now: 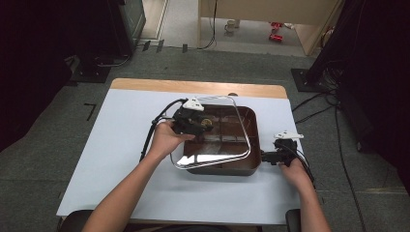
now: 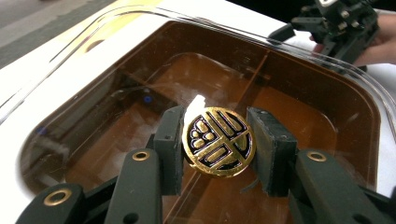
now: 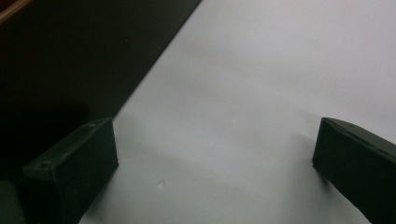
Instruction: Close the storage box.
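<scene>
Lid [image 1: 212,133] of clear plastic hangs tilted over the brown tray [image 1: 253,140], its far edge raised toward the back of the table [image 1: 121,159] and its near edge low at the tray's front rim, so it covers most of the tray without being seated. On the left, the left tool [image 2: 218,145] is clenched on the round gold and black knob [image 2: 218,142] at the lid's middle, one pad on either side of it; my guess is that the knob is the only good handle on such a smooth sheet, which is why the grip sits there and not on the rim. Through the lid the tray's dividers [image 2: 254,79] show, splitting it into compartments; I cannot tell whether anything lies in them. The left hand [image 1: 167,137] reaches in from the tray's left side.

Further right, the right tool [image 1: 267,157] rests on the table just beside the tray's right front corner, its jaws standing wide apart with nothing between them, the dark tray wall [image 3: 70,60] close on one side in the right gripper view. It looks placed to steady the tray if the lid drags it. Nothing else lies on the white table top; cables [image 1: 152,130] trail from the left tool over the table, and only the tray's own rim seems likely to catch the lid
</scene>
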A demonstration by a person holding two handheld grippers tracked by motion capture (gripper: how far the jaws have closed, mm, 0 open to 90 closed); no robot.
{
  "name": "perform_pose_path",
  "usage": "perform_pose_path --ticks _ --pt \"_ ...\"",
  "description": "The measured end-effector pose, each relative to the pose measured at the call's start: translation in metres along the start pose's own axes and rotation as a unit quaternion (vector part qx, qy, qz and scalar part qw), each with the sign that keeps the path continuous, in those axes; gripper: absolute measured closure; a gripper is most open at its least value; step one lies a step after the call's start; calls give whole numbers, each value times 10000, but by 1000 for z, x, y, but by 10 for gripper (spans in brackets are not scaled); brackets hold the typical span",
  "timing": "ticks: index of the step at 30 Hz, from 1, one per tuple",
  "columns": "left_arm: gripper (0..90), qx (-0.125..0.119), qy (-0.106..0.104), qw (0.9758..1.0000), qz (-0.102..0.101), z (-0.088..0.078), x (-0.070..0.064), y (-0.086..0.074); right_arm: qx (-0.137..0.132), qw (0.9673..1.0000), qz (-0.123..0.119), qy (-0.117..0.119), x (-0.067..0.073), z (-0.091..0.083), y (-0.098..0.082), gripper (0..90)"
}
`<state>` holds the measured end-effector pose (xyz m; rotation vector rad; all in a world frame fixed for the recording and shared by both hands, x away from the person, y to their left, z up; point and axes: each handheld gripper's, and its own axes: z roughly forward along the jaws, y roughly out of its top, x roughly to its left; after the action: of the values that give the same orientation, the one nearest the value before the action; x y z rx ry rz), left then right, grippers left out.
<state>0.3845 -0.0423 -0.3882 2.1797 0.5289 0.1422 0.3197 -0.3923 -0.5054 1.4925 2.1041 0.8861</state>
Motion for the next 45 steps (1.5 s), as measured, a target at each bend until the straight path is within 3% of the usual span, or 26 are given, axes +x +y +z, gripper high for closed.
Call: perform_pose_path --ticks 8,13,22,28,34,38,41,45 --pt "595 169 -273 9992 233 27 -6 12 -4 10000 0 0 0 0 0 0" --pt "595 345 -379 9971 562 40 -11 19 -4 10000 1 1 0 0 0 0" --pt "595 670 -502 9940 707 58 -7 20 -4 10000 3 -2 0 0 0 0" --pt "595 585 -728 9939 583 68 4 14 3 10000 0 1 0 0 0 0" --pt "595 517 -777 9941 548 69 7 13 3 10000 0 0 0 0 0 0" --pt "596 526 -863 9937 487 69 9 13 5 10000 3 -2 0 0 0 0" --pt "595 679 -906 9920 553 70 10 18 5 10000 3 -3 0 0 0 0" --pt "596 683 -910 9923 487 70 10 17 4 10000 3 -4 0 0 0 0"
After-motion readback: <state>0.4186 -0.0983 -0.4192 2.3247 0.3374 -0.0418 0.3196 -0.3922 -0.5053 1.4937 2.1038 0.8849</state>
